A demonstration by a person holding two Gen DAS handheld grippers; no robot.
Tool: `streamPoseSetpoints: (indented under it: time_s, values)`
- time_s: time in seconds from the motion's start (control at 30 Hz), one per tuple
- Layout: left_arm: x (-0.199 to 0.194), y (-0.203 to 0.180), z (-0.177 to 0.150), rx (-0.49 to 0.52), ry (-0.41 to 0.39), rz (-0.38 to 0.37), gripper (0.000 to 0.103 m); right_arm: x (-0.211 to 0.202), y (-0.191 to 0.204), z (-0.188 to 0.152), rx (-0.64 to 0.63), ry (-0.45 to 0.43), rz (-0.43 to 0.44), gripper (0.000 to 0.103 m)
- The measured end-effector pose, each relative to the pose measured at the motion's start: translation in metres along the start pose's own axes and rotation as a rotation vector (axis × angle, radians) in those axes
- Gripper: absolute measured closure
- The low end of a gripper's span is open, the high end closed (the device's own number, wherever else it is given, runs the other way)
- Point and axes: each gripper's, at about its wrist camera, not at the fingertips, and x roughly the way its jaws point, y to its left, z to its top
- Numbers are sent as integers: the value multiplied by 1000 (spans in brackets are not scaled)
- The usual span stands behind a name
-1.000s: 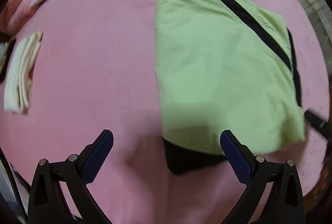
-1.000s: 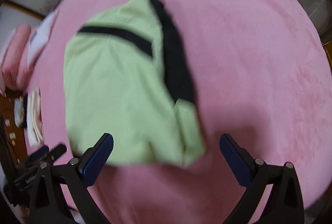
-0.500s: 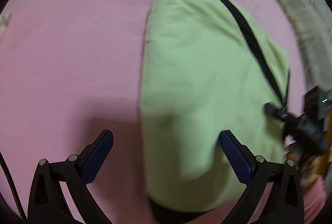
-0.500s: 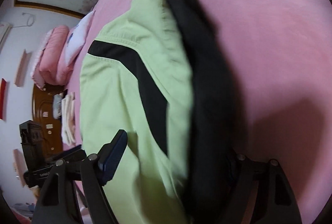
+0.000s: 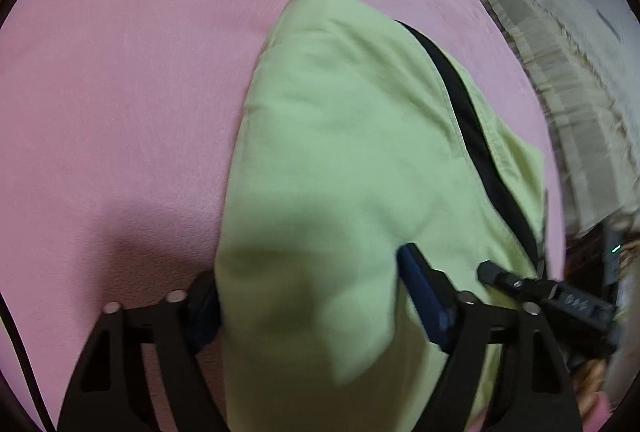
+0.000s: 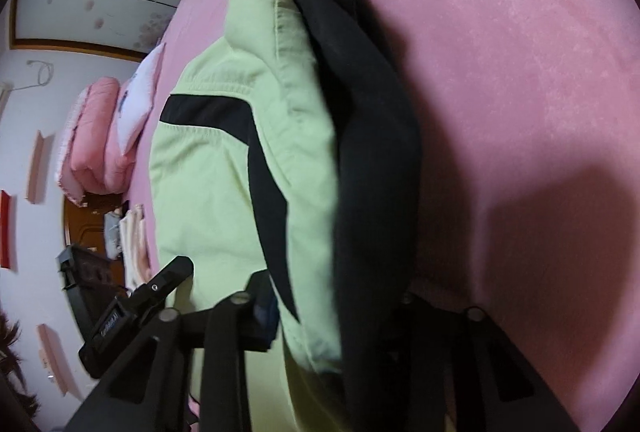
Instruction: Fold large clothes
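Jacket [image 5: 344,168], lime green with black panels, lies folded on the pink bed cover [image 5: 120,80]; we have both tools on its near edge. Left gripper [image 5: 308,296] straddles the near left corner: its left finger [image 5: 204,308] sits at the fabric edge, half hidden by the cloth, and its right blue pad [image 5: 424,296] rests on top of the green fabric. Jaws are closing with the jacket between them, and we can't yet call it a firm pinch from this view. Right gripper [image 6: 332,316] is on the near right corner, where the black layer [image 6: 372,160] is stacked beside the green one. Its jaws are closing too, and the bundle fills the gap, with the left finger [image 6: 256,308] pressed against green cloth and the right finger [image 6: 416,312] against black. From the left wrist view we see the right tool's finger tip [image 5: 496,274] touching the jacket beside the black stripe [image 5: 472,136]. Past the far end of the bed there is a folded pink quilt [image 6: 94,136], a white pillow [image 6: 140,100], and some pale folded cloths [image 6: 132,244].
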Motion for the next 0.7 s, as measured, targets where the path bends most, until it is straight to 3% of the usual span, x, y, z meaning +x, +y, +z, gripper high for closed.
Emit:
streamPoseSetpoints:
  time_s: [0.13, 0.23, 0.4, 0.53, 0.7]
  values:
    - [-19, -6, 2, 14, -25, -18, 65, -11, 16, -12, 14, -33, 15, 87]
    - [-30, -11, 4, 37, -24, -1, 74, -21, 33, -19, -18, -45, 18, 90]
    - [-56, -19, -4, -1, -9, -29, 78, -51, 63, -41, -111, -53, -21, 92]
    - [-92, -22, -41, -86, 37, -47, 78, -89, 85, -72, -198, -42, -54, 93]
    - [-165, -25, -92, -96, 70, 11, 78, -125, 127, -130, -326, 46, -86, 93]
